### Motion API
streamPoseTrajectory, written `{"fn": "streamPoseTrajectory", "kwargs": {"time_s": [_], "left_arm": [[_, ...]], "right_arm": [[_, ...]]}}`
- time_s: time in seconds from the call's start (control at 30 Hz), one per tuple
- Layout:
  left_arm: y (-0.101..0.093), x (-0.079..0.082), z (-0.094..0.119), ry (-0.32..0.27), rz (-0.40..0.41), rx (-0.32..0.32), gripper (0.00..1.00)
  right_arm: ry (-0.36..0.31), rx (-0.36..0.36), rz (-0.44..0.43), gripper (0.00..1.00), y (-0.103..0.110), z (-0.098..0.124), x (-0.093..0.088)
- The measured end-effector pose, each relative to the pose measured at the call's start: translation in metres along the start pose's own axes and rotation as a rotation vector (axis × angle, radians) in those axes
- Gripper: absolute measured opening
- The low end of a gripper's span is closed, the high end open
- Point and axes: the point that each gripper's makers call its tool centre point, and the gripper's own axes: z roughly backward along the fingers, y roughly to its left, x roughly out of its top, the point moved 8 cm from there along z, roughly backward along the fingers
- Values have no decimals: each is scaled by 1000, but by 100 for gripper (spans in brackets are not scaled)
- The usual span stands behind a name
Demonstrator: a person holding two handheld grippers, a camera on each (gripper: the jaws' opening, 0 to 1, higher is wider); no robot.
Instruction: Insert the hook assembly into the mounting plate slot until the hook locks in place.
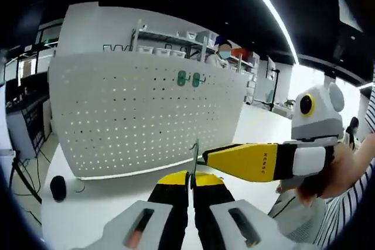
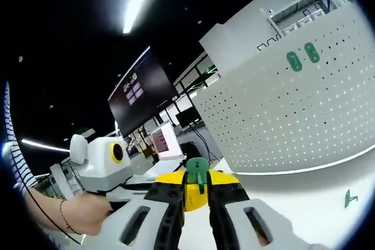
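Note:
The white pegboard mounting plate [image 1: 146, 115] [image 2: 293, 103] stands upright on a white table and carries two green hooks [image 1: 188, 78] [image 2: 302, 57] near its top edge. My left gripper [image 1: 192, 181] is shut on a thin green hook piece [image 1: 195, 153] that sticks up edge-on between its yellow tips. My right gripper [image 1: 206, 159] reaches in from the right and its tip meets that piece. In the right gripper view the green hook piece [image 2: 197, 172] sits face-on between the right gripper [image 2: 197, 194] jaws, with the left gripper [image 2: 105, 162] alongside on the left.
Another green hook [image 2: 350, 197] lies on the white table [image 1: 117, 197] in front of the board. A black round object [image 1: 58, 187] with a cable sits at the table's left. A person's hand [image 2: 88, 212] holds the left gripper. A dark screen [image 2: 140, 95] and shelves [image 1: 170, 42] stand behind.

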Motion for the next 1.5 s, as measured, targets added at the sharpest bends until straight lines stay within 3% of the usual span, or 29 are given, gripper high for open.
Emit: {"fn": "streamPoseTrajectory", "kwargs": {"time_s": [0.17,0.73,0.9,1.0,1.1,1.23,1.4,1.5], "left_arm": [[-1,3,1,-24,-6,-9,1],[-7,4,3,-25,-32,-33,1],[-8,2,6,-23,-51,-32,2],[-7,-1,7,-14,-41,-31,2],[-6,-6,9,-4,62,-74,3],[-5,-14,11,14,36,-62,4],[-9,-23,14,16,15,-58,12],[-5,-29,14,-5,60,-29,31]], "right_arm": [[-7,-2,-14,6,-1,1,0],[6,6,50,2,5,3,1],[23,19,31,1,7,4,-1],[44,21,21,1,7,4,-4],[53,24,16,1,8,4,-6],[95,31,3,1,8,2,-13],[159,6,17,1,4,2,-18],[167,11,3,1,3,2,-20]]}}
